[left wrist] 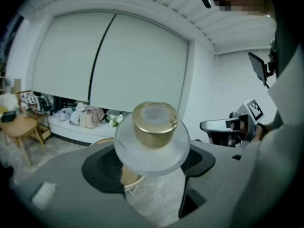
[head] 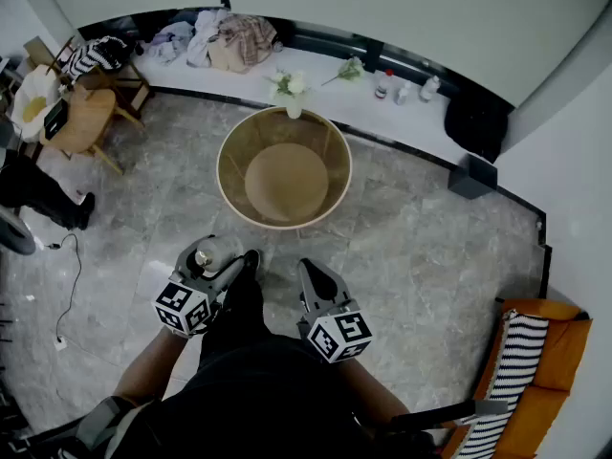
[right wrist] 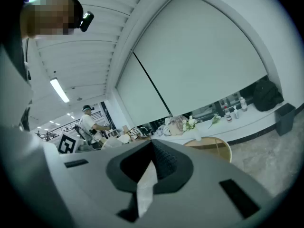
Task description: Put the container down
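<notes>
**Carry phase, before the put-down.** We held the container (left wrist: pixel 152 131), a frosted jar with a gold cap uppermost, between the jaws of the left gripper (head: pixel 218 260). The jaws stood wide and their pads were clamped on its broad body. The jar hung in the air above the floor, close to the body and well short of the round desk (head: pixel 222 172) ahead. The right gripper (head: pixel 313 275) was closed on nothing, just beside the left.

We judged that the setting-down itself had not begun. The next move called for three things:
- carrying the jar forward over the desk top;
- lowering it level until its base rested there;
- only then parting the jaws.

**Counts:** one container, two grippers and one round desk. On the ledge (head: pixel 325 103) behind the desk there were one vase of flowers (head: pixel 290 89) and three small bottles (head: pixel 403 91).
</notes>
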The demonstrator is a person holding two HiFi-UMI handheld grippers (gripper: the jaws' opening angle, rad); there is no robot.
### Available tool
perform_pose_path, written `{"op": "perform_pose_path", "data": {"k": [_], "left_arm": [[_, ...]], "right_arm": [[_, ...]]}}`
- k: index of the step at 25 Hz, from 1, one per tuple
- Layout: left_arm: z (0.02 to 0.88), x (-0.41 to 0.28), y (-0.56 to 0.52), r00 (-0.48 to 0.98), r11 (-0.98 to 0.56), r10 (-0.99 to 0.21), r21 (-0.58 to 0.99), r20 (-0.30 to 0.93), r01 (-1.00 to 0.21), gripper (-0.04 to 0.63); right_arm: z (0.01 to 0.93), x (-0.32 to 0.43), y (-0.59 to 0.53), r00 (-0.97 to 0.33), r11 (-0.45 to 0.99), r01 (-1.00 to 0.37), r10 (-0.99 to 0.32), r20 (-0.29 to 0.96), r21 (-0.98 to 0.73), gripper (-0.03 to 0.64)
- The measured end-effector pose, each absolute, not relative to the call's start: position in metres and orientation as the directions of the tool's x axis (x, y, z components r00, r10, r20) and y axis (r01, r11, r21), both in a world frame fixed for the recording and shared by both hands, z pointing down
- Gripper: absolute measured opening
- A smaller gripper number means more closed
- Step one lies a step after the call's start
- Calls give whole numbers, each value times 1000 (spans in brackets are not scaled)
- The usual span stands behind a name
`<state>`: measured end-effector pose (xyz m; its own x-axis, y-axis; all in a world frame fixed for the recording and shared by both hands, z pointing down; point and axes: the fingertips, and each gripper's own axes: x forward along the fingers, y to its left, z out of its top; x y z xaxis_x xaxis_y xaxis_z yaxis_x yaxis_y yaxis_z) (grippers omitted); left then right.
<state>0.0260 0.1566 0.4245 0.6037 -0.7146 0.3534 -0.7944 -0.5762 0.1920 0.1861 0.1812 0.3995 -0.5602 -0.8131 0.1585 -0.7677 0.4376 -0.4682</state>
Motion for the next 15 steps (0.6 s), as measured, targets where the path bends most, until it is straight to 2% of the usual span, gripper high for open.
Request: {"op": "perform_pose_path", "data": {"k": [5, 9, 11, 15], "left_arm": [[421, 59, 306, 609, -490, -690, 366, 391, -791, 336], [430, 70, 376, 610, -444, -671, 431, 421, -786, 336], [430, 75, 394, 610, -443, -671, 431, 422, -786, 336], [419, 65, 409, 574, -479, -699, 318, 426, -818, 336]], "right_arm": [[392, 197, 288, -595, 431, -738, -779, 198, -519, 8], [392, 196, 345, -621, 435, -720, -751, 224, -540, 8], [395, 201, 366, -624, 426, -719, -743, 241, -550, 8], [392, 200, 384, -607, 415, -732, -758, 241, -540, 8]]}}
